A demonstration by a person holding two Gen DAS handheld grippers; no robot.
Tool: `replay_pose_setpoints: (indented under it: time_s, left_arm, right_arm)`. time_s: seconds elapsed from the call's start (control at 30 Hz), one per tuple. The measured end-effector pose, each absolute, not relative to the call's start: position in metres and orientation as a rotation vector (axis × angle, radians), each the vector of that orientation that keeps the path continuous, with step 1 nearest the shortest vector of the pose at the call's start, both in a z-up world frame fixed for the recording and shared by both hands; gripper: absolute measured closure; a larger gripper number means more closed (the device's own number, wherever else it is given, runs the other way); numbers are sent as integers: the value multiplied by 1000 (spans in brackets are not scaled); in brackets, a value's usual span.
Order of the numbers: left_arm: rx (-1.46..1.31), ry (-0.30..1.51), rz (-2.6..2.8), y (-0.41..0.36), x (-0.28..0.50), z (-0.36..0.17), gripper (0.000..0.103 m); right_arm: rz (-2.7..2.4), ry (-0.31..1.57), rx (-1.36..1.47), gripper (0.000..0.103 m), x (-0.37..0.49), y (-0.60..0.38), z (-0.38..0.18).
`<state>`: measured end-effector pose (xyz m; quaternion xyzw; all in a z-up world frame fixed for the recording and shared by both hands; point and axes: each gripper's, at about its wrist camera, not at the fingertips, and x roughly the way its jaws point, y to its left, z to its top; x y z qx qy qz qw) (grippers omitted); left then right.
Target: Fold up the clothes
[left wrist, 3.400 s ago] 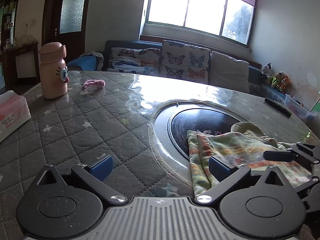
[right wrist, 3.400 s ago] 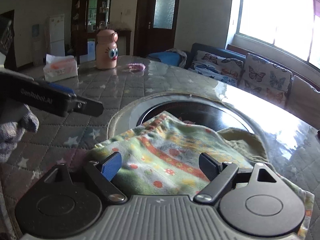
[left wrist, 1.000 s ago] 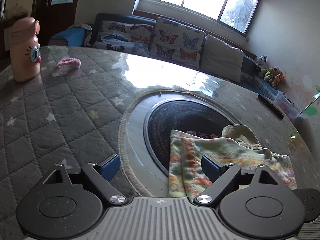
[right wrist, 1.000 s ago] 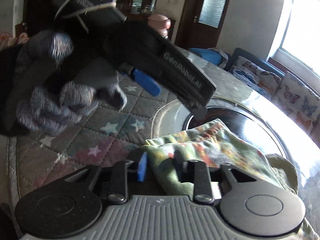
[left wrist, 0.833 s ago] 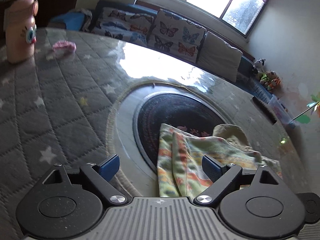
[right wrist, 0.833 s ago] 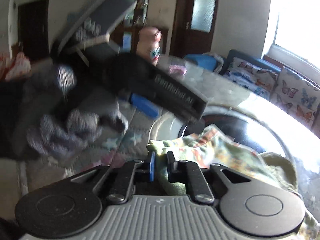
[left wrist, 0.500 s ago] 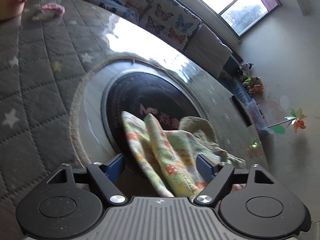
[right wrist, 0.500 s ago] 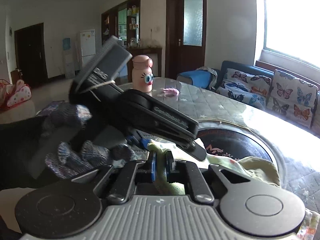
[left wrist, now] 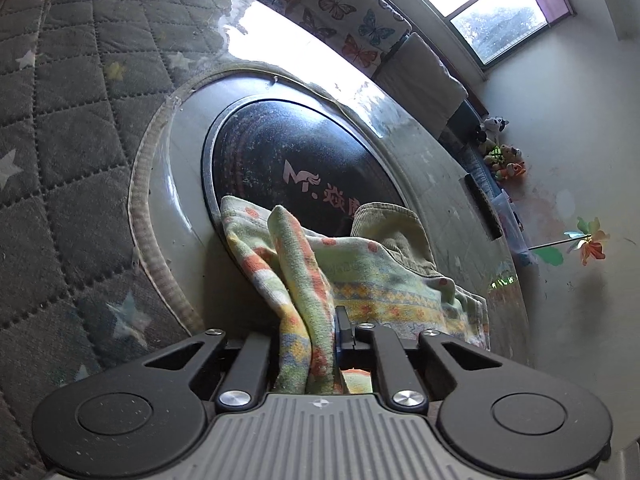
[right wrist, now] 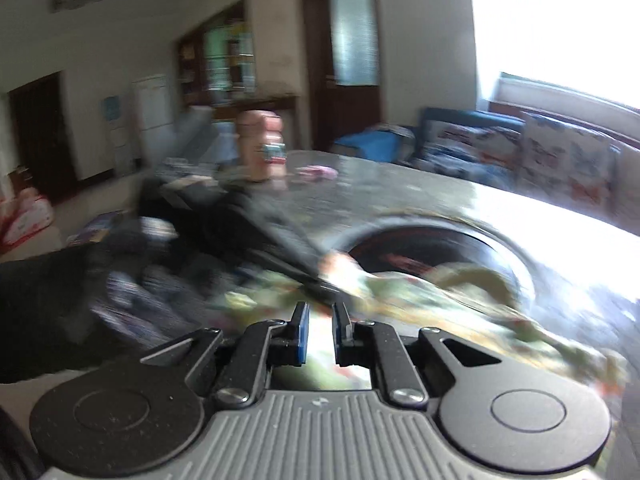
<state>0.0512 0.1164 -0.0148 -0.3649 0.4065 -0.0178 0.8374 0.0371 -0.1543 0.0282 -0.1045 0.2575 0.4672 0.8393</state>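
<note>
A patterned green, yellow and orange garment [left wrist: 352,268] lies over the black round hob [left wrist: 296,164] in the table's middle, with an olive piece [left wrist: 394,228] behind it. My left gripper [left wrist: 306,344] is shut on a bunched fold of the garment's near edge. In the blurred right wrist view my right gripper [right wrist: 320,332] is nearly closed with cloth between its blue pads; the garment [right wrist: 420,300] stretches away from it. The left gripper and gloved hand [right wrist: 132,272] show there at left.
The table has a grey quilted star cover [left wrist: 60,128]. A pink bottle [right wrist: 262,148] and a small pink item [right wrist: 316,172] stand at the far side. A butterfly-print sofa [left wrist: 352,28] lies beyond the table.
My left gripper has closed on the garment's near edge and tilted down over it. My right gripper, shut on the cloth, is moving fast; its view has blurred.
</note>
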Motion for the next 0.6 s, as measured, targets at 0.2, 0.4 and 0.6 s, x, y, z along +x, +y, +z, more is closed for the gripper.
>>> replay_pose_setpoints:
  time_s: [0.2,0.4,0.6]
  left_arm:
    - [-767,862,-33,115,52,-15,91]
    - [-753,864,-34,114,53,-15,91]
    - [-730,867,-28,110,54,-13,91]
  right_arm:
    - [717,621,-185,92,89,-197,1]
    - [543,647,-149,93,121,-238,-20]
    - [470,630,-121,63,138,-249,-20]
